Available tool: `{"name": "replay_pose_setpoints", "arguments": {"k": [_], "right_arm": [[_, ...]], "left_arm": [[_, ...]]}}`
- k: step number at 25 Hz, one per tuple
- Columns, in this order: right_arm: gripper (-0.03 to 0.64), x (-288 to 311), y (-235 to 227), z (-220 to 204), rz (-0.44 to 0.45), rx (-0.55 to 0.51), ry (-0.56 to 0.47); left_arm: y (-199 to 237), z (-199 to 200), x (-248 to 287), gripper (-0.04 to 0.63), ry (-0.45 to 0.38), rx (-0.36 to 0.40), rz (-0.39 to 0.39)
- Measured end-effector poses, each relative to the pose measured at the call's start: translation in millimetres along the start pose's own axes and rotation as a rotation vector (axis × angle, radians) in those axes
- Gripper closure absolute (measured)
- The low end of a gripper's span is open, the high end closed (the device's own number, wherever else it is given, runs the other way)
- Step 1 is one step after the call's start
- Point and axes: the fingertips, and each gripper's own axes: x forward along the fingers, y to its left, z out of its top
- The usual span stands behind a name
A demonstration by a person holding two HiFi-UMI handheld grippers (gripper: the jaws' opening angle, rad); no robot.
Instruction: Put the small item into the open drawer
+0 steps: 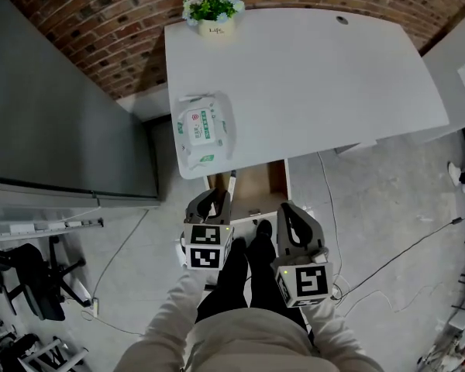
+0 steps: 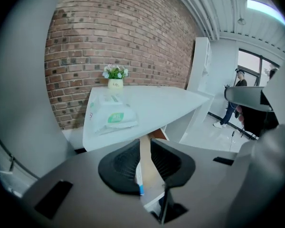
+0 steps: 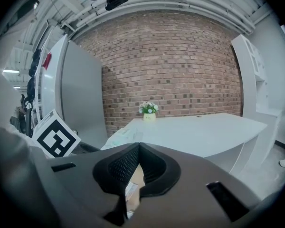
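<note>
The left tool (image 2: 145,140) hung over the front of the open drawer (image 1: 257,183), pointing ahead and down. Its pads stood a narrow gap apart, with the drawer's brown floor showing between them. A thin white piece with a blue end, which I took for the small item (image 2: 138,180), showed low in that gap, close along the left-hand pad. The other pad stood clear of it, so nothing was pinched. The piece seemed to lie beyond the tool, down along the side of the drawer nearest it. Whether it lay flat or leaned on the drawer wall could not be told. The right tool (image 3: 138,146) hung beside the left one, nearer the person, with its tips together and empty.

By my reading the item was in the drawer, and the step in hand was getting the left tool away cleanly. The table (image 1: 310,76) overhung the drawer just ahead of and above the tool's tips. The sound way, then, was to draw back toward the person rather than push forward. That would keep the tips off the table edge and off the pack of wipes (image 1: 204,128) lying near that edge, up ahead of the left tool. The pads were best kept off the drawer wall too, since a nudge could shift so light a piece. A look past the tips was also worthwhile, to check that the item sat wholly below the drawer's rim. The right tool had no work here and did best to hold off to its own side.
</note>
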Motion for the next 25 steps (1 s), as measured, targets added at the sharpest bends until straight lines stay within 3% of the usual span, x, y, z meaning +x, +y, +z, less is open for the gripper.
{"name": "replay_pose_setpoints", "arguments": {"k": [13,25], "right_arm": [[0.591,-20.6,0.1,26.8,-0.057,-0.010,-0.071],[0.591,-36.7,4.5,45.8,-0.078,-0.018,-0.121]], "left_arm": [[-12.1,71.4,-65.0,0.543,-0.233,0.067,-0.063],[-6.6,98.6,-107.2,0.578,-0.357,0.098,-0.068]]}}
